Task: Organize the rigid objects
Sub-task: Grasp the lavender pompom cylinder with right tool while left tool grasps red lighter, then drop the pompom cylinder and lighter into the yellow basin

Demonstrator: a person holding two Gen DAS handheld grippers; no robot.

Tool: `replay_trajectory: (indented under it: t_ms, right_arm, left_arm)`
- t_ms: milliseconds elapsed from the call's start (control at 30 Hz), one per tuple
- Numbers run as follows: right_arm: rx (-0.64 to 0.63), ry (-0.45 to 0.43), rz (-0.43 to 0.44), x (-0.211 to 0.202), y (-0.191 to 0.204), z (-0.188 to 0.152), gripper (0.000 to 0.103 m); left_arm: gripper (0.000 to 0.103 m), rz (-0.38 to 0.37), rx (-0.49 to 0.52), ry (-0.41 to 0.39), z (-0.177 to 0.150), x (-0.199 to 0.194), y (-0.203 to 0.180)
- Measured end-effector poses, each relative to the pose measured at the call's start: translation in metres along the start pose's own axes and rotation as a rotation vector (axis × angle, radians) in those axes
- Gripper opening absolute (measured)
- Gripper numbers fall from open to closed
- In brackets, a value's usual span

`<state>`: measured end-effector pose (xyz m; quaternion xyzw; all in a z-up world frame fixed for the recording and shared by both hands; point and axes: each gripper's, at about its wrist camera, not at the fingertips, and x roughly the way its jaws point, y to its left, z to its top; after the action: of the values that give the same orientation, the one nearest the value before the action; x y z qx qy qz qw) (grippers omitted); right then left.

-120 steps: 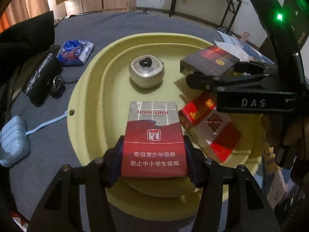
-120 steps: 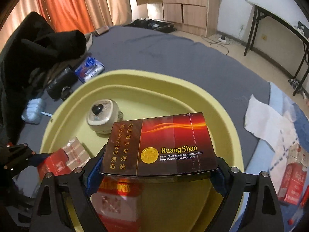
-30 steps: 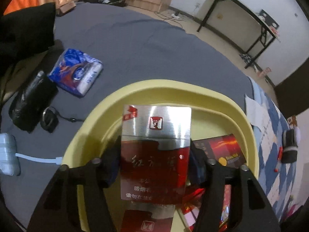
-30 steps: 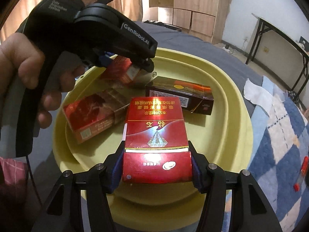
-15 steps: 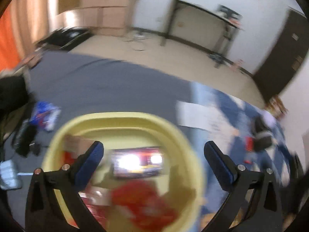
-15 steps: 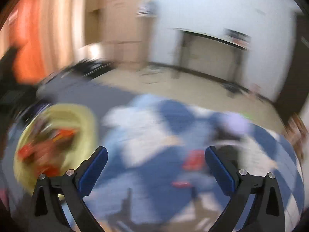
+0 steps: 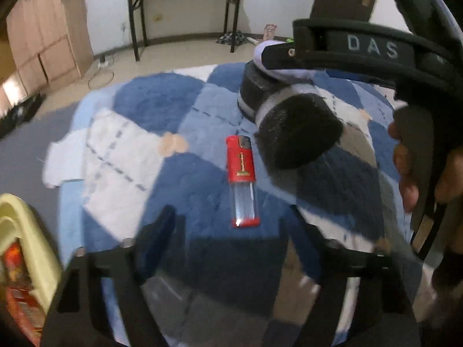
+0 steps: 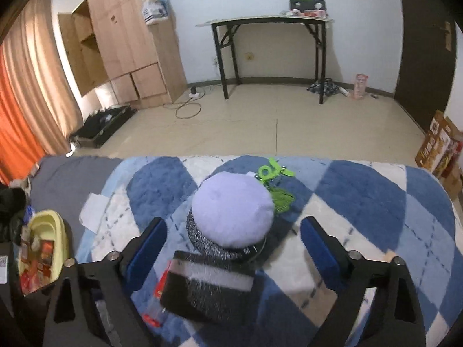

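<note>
- The left hand-held gripper (image 7: pixel 228 231) is empty, its jaws spread wide, poised low over the blue-and-white checked blanket (image 7: pixel 162 98).
- A red lighter (image 7: pixel 241 180) with a clear lower body lies flat on the blanket between the two fingers, just ahead of the tips and touching neither.
- The right hand-held gripper (image 8: pixel 233 238) is also empty with its jaws wide apart, above the same blanket (image 8: pixel 361 193).
- Seen from the left wrist, the body of the right hand-held gripper, marked "DAS", fills the upper right, with the person's hand (image 7: pixel 416 173) wrapped round its grip.
- A black block with a white band (image 8: pixel 207 289), fuzzy on its surface, lies between the right fingers; the lighter (image 8: pixel 157 300) shows partly at its left edge.
- Just beyond the block stands a round item with a lavender top (image 8: pixel 233 206) on a dark grey base.
- A bright green object (image 8: pixel 275 186) lies beside the lavender-topped item on its far side; what it is cannot be told.
- The yellow basin (image 8: pixel 59 231) sits well off to the left on the grey bedding, with red packs (image 8: pixel 37 263) inside.
- A sheet of white paper (image 8: pixel 92 211) lies between basin and blanket.
- Across the floor stand a black-legged table (image 8: pixel 272 23) and a wooden cabinet (image 8: pixel 127 43).
</note>
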<state>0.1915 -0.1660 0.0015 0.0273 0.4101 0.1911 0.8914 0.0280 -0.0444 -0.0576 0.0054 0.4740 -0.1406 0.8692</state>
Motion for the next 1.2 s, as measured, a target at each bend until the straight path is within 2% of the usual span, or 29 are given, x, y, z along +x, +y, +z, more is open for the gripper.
replay_trajectory:
  t_ms: [33,167,233,300,600,700,800,900,1000,1100,1200]
  right_arm:
    - [-0.009,0.004,0.006,0.006,-0.004,0.003,0.084]
    - [-0.032,0.002,0.020,0.026,-0.017,0.004,0.081]
    - [-0.046,0.006,0.021,0.029,-0.020,0.004,0.066]
    - [-0.066,-0.011,0.028,0.034,-0.020,0.001,0.062]
    - [-0.042,-0.102,0.035,0.004,-0.036,-0.013,0.057]
    - [-0.057,-0.121,0.026,-0.018,-0.036,-0.017,0.057]
    - [-0.079,-0.142,0.031,-0.040,-0.025,-0.017,0.057]
    - [-0.101,-0.170,0.071,-0.063,0.005,-0.016,0.057]
    - [-0.117,-0.186,0.141,-0.079,0.046,-0.019,0.057]
    - [-0.172,-0.176,0.222,-0.087,0.105,-0.028,0.057]
    - [-0.232,-0.127,0.316,-0.085,0.168,-0.047,0.057]
  left_arm:
    - [0.064,0.006,-0.010,-0.001,0.003,0.005,0.001]
    - [0.062,0.016,0.020,-0.012,0.006,0.019,-0.004]
    - [0.053,0.019,0.019,-0.029,0.006,0.019,-0.003]
    - [0.024,0.021,-0.003,-0.051,0.006,0.016,0.000]
    - [0.024,0.017,0.002,-0.092,-0.004,0.002,-0.003]
    - [0.024,0.008,-0.029,-0.144,-0.002,-0.035,0.004]
    - [0.024,0.037,-0.055,-0.202,0.004,-0.075,0.020]
    - [0.024,0.080,-0.116,-0.248,0.007,-0.126,0.059]
    - [0.024,0.136,-0.199,-0.266,-0.004,-0.168,0.109]
    - [0.024,0.203,-0.276,-0.266,-0.029,-0.202,0.162]
    - [0.024,0.273,-0.387,-0.251,-0.057,-0.228,0.214]
